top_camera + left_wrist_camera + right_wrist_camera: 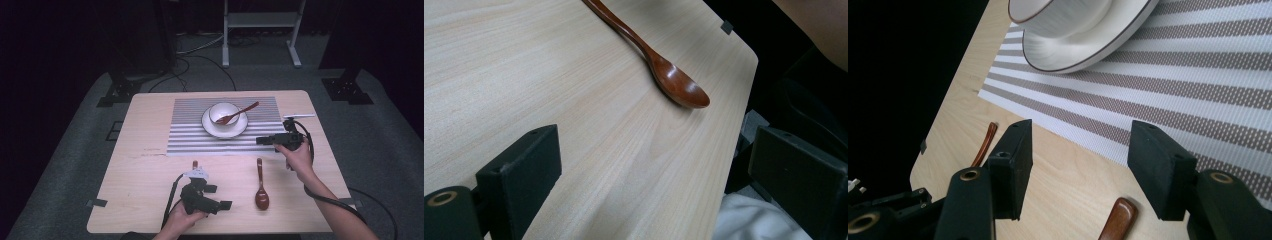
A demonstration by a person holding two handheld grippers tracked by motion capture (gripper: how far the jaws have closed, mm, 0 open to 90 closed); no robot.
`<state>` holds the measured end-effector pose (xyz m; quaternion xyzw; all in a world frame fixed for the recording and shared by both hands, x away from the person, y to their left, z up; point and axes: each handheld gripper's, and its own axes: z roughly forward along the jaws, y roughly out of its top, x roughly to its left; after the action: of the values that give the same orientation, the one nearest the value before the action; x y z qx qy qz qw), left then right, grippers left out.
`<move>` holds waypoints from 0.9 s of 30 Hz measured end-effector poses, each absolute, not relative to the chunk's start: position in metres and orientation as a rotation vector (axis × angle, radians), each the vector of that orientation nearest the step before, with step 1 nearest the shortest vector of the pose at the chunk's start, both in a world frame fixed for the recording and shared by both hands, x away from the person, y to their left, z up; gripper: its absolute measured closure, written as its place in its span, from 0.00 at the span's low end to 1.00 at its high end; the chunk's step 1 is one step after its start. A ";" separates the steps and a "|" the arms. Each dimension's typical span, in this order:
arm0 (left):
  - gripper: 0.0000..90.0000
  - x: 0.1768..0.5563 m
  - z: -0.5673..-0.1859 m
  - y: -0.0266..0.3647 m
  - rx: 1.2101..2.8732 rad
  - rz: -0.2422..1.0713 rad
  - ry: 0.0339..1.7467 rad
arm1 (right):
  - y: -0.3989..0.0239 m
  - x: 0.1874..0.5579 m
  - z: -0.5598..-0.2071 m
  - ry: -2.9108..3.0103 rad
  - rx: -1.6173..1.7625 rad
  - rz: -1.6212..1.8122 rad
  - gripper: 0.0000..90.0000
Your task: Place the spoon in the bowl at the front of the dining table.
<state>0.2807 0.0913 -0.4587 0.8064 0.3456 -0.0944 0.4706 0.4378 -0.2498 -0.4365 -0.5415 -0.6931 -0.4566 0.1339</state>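
**Both grippers open, spoon lies free**

We hold the right gripper (263, 140) over the striped mat (190, 142), jaws apart and empty. The left gripper (220, 196) sits wide open near the table's front edge, gripping nothing. The brown spoon (261, 186) lies on the table (140, 175) between them, untouched.

Bowl (223, 113) on plate (224, 130) on mat (190, 137), one spoon (237, 114) inside; second spoon (261, 185) on table (145, 175) before mat, between both grippers.
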 end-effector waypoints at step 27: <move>0.06 0.281 -0.458 0.092 1.976 -0.226 0.850 | -0.262 0.410 -0.453 -1.967 -1.540 -1.338 0.46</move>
<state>0.2809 0.0920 -0.4584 0.8064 0.3468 -0.0920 0.4701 0.4099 -0.2619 -0.4530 -0.5371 -0.6858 -0.4667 0.1533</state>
